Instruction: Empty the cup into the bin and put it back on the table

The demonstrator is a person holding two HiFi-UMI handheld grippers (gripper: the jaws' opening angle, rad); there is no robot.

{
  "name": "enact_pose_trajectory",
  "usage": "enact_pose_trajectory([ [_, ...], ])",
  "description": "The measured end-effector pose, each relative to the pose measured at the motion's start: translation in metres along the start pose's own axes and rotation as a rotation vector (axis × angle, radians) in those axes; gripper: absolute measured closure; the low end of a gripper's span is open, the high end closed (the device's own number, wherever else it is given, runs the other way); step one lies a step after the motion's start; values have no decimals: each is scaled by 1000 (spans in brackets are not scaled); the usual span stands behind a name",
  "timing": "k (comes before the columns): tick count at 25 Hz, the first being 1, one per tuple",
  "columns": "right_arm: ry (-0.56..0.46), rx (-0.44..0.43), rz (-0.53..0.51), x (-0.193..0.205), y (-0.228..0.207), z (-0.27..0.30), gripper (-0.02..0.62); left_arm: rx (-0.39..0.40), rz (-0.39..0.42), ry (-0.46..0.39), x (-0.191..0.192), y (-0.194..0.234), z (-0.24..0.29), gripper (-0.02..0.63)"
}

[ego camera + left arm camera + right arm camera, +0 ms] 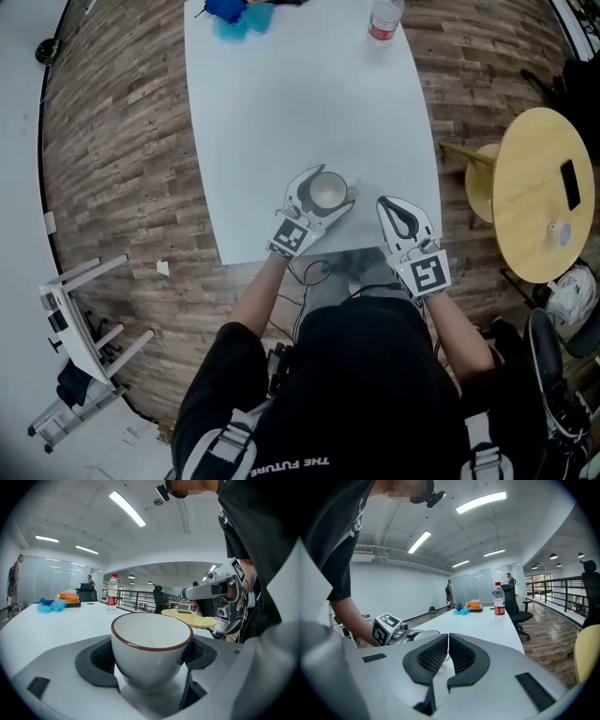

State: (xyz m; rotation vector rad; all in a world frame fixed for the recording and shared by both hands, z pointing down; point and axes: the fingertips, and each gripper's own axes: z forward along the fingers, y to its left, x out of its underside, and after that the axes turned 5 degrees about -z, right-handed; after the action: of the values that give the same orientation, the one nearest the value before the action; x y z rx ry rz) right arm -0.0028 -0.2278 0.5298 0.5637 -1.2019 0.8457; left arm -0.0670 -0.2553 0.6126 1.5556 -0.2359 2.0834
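Sitting at centre frame on the white table, the white ceramic cup with a brown rim stands between your left gripper's parted jaws, pads not pressing. Right gripper: jaws together, empty. Cup looks rigid, glazed, probably slippery and breakable, so grip across the bowl, below the rim.

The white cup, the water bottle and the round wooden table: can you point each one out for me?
white cup (151,652): left gripper view, outer wall just under the rim.
water bottle (499,602): right gripper view, its red label.
round wooden table (530,187): head view, bare part of the top.
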Motion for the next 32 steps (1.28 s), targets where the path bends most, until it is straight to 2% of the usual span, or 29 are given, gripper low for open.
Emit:
enact_pose_trajectory([
  [4,24,19,-2,3,-2,4,575,16,-65,-2,-5,-3,-2,210],
  [9,-4,41,-21,-14,9,3,571,105,-41,-32,-55,-26,-20,210],
  [10,-12,33,-29,-20,16,4,562,123,-42,-43,-70,-30,-28,210],
  [12,-37,10,-51,-36,33,7,485,146,-60,-62,-98,-36,-49,210],
  [13,-61,11,-53,-48,39,7,471,162,-65,-62,-109,-39,-58,210],
  [16,-145,96,-88,-78,40,-11,469,253,-24,-40,-134,-67,-68,210],
  [18,-194,151,-120,-95,42,-30,469,284,-10,-31,-145,-89,-73,210],
  [21,-177,182,-141,-101,50,-48,482,305,28,-15,-148,-106,-79,212],
  [22,-164,194,-159,-100,52,-52,528,315,52,-8,-151,-111,-79,212],
  [23,-159,210,-161,-99,51,-57,532,333,71,-7,-153,-116,-77,212],
  [28,-181,332,10,-93,54,-81,537,454,70,-26,-152,-137,-79,212],
  [32,-195,477,115,-84,42,-123,537,594,107,-48,-162,-173,-68,212],
])
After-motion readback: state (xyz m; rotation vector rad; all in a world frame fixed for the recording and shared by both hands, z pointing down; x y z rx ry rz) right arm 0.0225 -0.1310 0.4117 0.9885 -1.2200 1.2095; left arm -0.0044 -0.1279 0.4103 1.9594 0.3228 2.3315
